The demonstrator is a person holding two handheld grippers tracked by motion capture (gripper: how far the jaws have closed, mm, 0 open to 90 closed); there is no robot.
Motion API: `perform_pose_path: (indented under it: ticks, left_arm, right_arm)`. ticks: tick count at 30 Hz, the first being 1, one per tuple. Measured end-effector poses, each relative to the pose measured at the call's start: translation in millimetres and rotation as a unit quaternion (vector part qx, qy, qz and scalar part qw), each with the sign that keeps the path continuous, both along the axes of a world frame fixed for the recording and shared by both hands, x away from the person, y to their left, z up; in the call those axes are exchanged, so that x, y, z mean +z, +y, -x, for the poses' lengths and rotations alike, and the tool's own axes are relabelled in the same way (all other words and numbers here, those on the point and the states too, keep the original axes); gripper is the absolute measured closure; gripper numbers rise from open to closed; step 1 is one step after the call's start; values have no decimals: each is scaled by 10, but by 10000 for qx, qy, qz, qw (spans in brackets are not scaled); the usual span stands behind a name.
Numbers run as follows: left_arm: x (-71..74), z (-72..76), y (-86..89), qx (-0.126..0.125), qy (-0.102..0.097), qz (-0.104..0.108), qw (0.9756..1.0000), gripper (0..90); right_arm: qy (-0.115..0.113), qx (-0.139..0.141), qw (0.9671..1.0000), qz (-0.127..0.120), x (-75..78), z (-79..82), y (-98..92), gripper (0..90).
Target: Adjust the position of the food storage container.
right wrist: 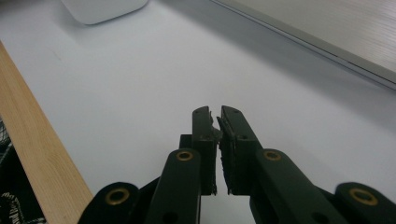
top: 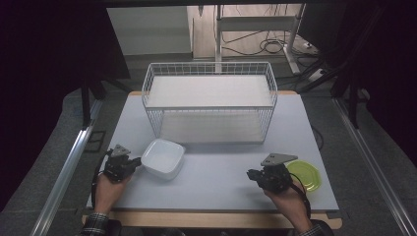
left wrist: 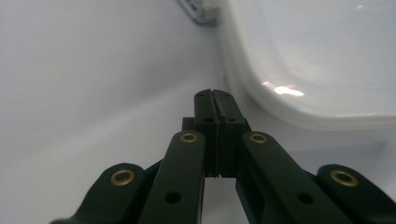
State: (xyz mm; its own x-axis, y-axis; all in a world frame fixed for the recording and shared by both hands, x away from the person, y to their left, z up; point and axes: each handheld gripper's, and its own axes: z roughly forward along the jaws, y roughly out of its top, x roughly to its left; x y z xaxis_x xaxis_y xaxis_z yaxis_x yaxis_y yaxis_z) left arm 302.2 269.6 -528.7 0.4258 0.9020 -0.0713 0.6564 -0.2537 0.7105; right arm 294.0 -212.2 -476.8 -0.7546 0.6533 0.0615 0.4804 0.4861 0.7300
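white square bowl point(top: 163, 157) sits near-left on the table point(top: 221, 182), just right of the left gripper point(top: 138, 162), whose jaws are pressed together, empty. right gripper point(top: 251, 174) closed too, beside green plate point(top: 307, 174). wire basket point(top: 209, 101) far centre, likely the destination.

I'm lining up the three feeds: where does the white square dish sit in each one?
High view: the white square dish lies left of centre on the table, just right of the left tool.
Left gripper view: upper right, its rounded rim beside the shut jaws.
Right gripper view: top left corner, far off.
Shared landmark: the wire basket's foot, seen in the high view and the left gripper view.
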Motion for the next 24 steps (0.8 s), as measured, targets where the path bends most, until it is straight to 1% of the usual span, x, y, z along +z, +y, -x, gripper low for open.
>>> perform_pose_path:
  ticks: [1, 4, 5, 8, 9, 13, 14, 15, 16, 17, 20, 21, 24]
  left_arm:
    - [2, -4, -46, -35, 1, -80, 10000, 898]
    - [2, -5, -78, -79, 7, -78, 9999, 898]
    - [5, -8, -101, -116, 6, -116, 9999, 898]
    - [5, -16, -150, -170, 19, -84, 9998, 897]
    - [8, -23, -177, -231, 11, -105, 9997, 897]
    - [19, -45, -289, -427, -21, -75, 9991, 897]
    - [23, -54, -336, -518, -24, -76, 9986, 896]
    - [22, -68, -415, -666, -36, -135, 9977, 891]
    - [22, -68, -415, -666, -36, -135, 9977, 889]
    - [22, -78, -472, -760, -25, -186, 9969, 888]
    - [23, -117, -602, -945, -41, -273, 9951, 886]
    - [25, -130, -642, -994, -40, -288, 9946, 885]
    - [30, -174, -740, -1120, -56, -356, 9931, 884]
  right_arm:
    - [21, 31, 10000, -10, -14, -9, 28, 839]
    - [20, 54, 10000, -1, -21, -17, 43, 838]
    - [28, 53, 10000, -20, -26, -20, 53, 838]
    - [51, 75, 9999, -48, -37, -42, 69, 834]
    - [55, 75, 9999, -57, -42, -52, 76, 834]
    - [78, 92, 9999, -66, -63, -102, 115, 843]
    - [70, 94, 9999, -56, -70, -111, 126, 849]
    - [60, 124, 9999, 8, -89, -137, 156, 860]
    - [60, 124, 9999, 8, -89, -137, 156, 860]
    - [80, 139, 9999, 30, -113, -163, 197, 865]
    - [77, 159, 9998, 28, -122, -181, 239, 870]
    - [52, 202, 9998, 29, -127, -204, 285, 870]
    - [39, 220, 9997, 29, -136, -233, 336, 871]
